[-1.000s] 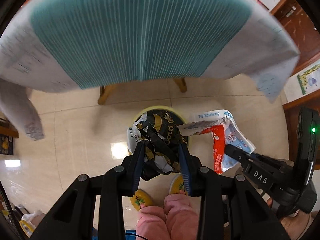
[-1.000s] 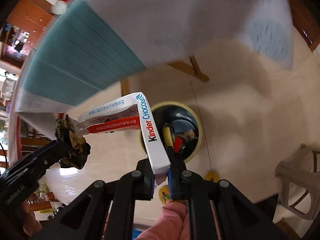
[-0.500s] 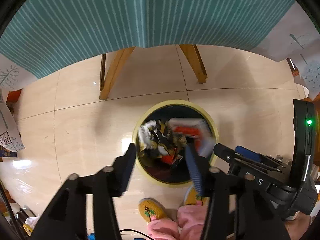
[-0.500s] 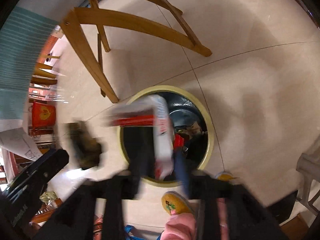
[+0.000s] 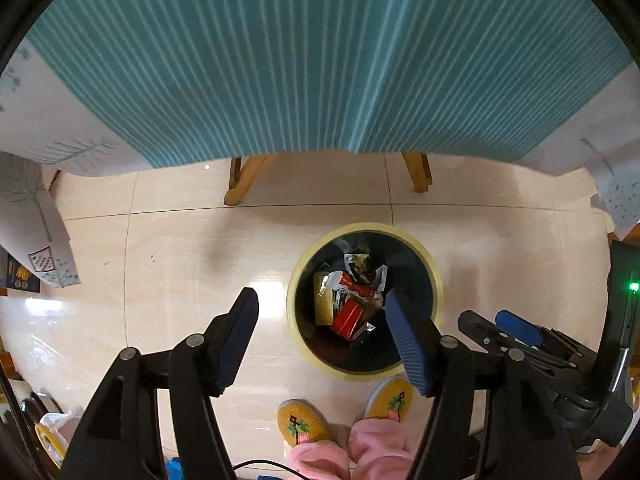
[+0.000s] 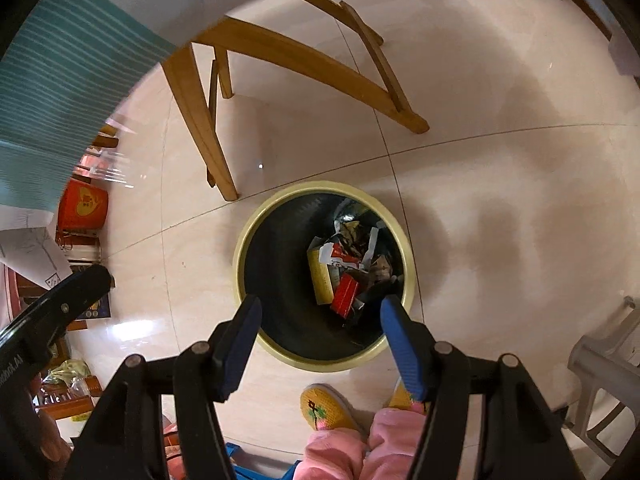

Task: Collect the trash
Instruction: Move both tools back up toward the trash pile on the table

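Note:
A round bin with a yellow rim (image 5: 434, 276) (image 6: 240, 248) stands on the tiled floor below both grippers. Inside it lies a pile of trash (image 5: 350, 298) (image 6: 348, 270): wrappers, a red packet, a yellow box. My left gripper (image 5: 320, 320) is open and empty, above the bin's left rim. My right gripper (image 6: 320, 324) is open and empty, above the bin's near rim. The right gripper also shows at the right of the left wrist view (image 5: 516, 326); the left one shows at the left edge of the right wrist view (image 6: 60, 304).
A teal striped tablecloth (image 5: 320, 60) hangs over the table above the bin. Wooden table legs (image 6: 200, 120) stand behind the bin. The person's yellow slippers (image 5: 302, 420) are just in front of it. A grey plastic stool (image 6: 604, 364) stands at the right.
Both grippers have opened. The dark wrapper from the left and the Kinder Chocolate box from the right have dropped into the bin. Both grippers have lowered below the table edge.

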The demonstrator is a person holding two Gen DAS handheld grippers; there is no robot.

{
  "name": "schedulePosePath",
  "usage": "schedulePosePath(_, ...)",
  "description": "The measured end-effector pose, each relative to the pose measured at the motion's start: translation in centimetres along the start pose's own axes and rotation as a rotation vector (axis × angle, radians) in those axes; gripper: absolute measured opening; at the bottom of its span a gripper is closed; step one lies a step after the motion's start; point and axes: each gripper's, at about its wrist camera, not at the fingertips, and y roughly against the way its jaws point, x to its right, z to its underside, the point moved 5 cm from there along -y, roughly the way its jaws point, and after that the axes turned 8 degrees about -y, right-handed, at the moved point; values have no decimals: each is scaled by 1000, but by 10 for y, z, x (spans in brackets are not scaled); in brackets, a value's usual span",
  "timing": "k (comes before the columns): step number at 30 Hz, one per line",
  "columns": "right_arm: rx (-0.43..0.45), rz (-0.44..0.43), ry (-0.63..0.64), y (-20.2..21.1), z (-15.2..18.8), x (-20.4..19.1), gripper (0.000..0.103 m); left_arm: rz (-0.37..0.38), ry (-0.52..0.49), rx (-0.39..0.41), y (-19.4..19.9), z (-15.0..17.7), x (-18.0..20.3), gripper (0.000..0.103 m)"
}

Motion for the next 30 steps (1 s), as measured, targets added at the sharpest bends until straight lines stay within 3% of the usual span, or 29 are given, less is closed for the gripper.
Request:
schedulePosePath(2, 6, 1, 2, 10, -2, -2, 62, 3, 4, 8, 10, -1, 0, 73)
schedulePosePath(10, 23, -1, 65, 69, 0, -29, 62, 23, 33, 19, 73, 1, -6, 77)
schedulePosePath(13, 27, -7, 104, 100, 0, -41, 62, 45, 44, 34, 111, 0, -12, 88)
schedulePosePath(19, 38, -31, 197, 169, 5, -69, 62, 47, 53, 84, 188, -2, -19, 92)
schedulePosePath(25, 80, -88, 265, 239, 2, -99, 62, 19, 52, 137, 261, -13, -20, 95)
schedulePosePath(30, 156, -146, 327, 297, -11, -121, 62, -52, 58, 212, 324, -33, -22, 95)
